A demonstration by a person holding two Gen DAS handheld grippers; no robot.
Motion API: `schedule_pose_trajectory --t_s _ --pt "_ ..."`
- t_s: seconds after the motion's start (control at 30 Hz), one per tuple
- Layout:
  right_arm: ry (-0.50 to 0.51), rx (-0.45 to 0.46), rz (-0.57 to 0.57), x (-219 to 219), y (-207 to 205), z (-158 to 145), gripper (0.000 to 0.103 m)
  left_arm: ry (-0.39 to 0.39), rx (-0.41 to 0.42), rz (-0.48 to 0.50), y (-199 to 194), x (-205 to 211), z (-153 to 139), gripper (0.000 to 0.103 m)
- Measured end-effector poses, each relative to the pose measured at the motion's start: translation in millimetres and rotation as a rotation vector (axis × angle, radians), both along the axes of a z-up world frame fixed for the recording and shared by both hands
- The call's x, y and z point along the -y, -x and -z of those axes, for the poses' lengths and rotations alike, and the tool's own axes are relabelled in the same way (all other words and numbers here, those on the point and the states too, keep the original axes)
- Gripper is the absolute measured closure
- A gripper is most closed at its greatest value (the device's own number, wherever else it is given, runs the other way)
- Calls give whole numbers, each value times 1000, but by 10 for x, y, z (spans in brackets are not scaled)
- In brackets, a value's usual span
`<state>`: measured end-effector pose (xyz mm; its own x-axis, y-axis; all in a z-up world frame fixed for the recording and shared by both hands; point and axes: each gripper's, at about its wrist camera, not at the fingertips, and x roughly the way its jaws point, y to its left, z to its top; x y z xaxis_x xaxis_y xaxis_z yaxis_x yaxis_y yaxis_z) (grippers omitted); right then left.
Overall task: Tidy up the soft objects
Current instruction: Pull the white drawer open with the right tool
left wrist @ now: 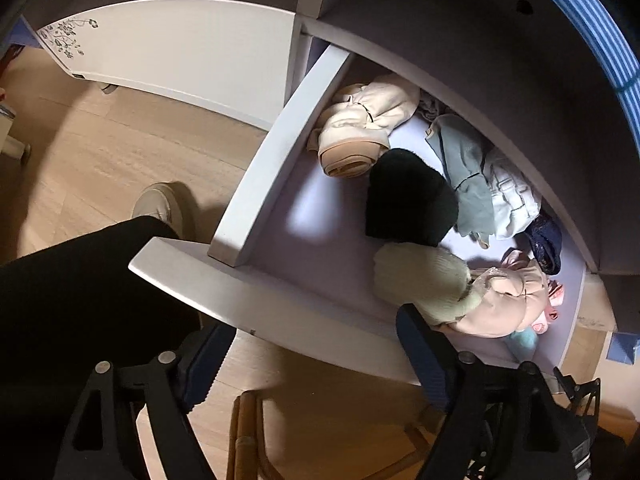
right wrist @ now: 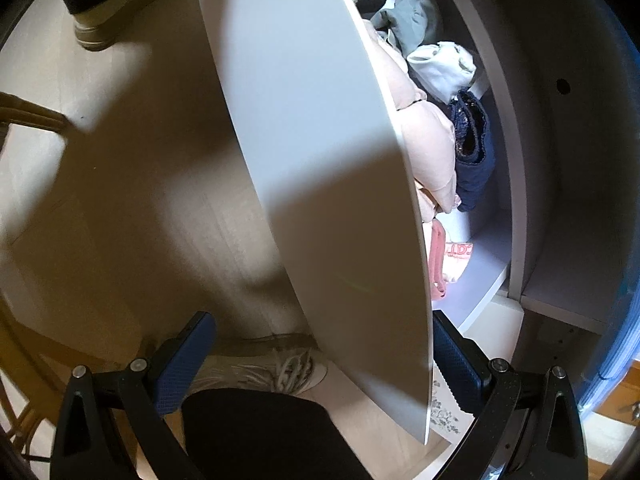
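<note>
Left wrist view: left gripper [left wrist: 316, 354] points down over the front edge of an open drawer [left wrist: 248, 176], jaws spread wide, holding nothing. Its right finger [left wrist: 424, 344] sits against a pale green knit [left wrist: 424, 280] at lower right of the frame. Clothes lie loose in the drawer: cream roll [left wrist: 360, 128] at upper centre, black hat [left wrist: 408, 196] mid-frame, grey-green garment [left wrist: 464, 168] and white one [left wrist: 512, 196] to the right, navy piece [left wrist: 546, 240] and pink bundle [left wrist: 508, 304] at lower right. Wood floor [left wrist: 100, 152] on the left, a shoe [left wrist: 160, 204], black trouser leg [left wrist: 80, 292].

Right wrist view: right gripper [right wrist: 320, 350] also aims down, jaws wide apart, empty, straddling the drawer's white front panel [right wrist: 320, 140]. Clothes show past the panel at upper right: pink [right wrist: 428, 140], navy [right wrist: 472, 148], white [right wrist: 444, 68]. Floor [right wrist: 140, 200] on the left.
</note>
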<state>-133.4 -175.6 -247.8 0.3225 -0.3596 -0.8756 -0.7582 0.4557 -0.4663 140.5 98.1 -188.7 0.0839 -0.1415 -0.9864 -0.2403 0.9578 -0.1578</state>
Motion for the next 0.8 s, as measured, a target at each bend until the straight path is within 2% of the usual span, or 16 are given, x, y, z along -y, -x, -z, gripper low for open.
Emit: schedule_pose_trajectory --t_s 0.13,0.4,0.63,0.7,0.77,0.8 --pt "-41 -31 35 -3 34 48 0 8 -10 2 -26 -42 7 15" --pt "-69 -104 23 -87 180 -152 0 10 -30 44 -76 -49 -23 14" --pt "-178 -181 34 -76 273 -321 0 24 -72 75 -120 -2 -71 14" --pt "-220 -198 54 -83 212 -362 0 34 -72 84 -162 32 -133 18" --pt "-283 -180 81 -36 72 -481 0 34 -13 93 -234 83 -272 18" --pt "-312 -152 105 -30 -3 -579 0 37 -22 81 -250 93 -276 19"
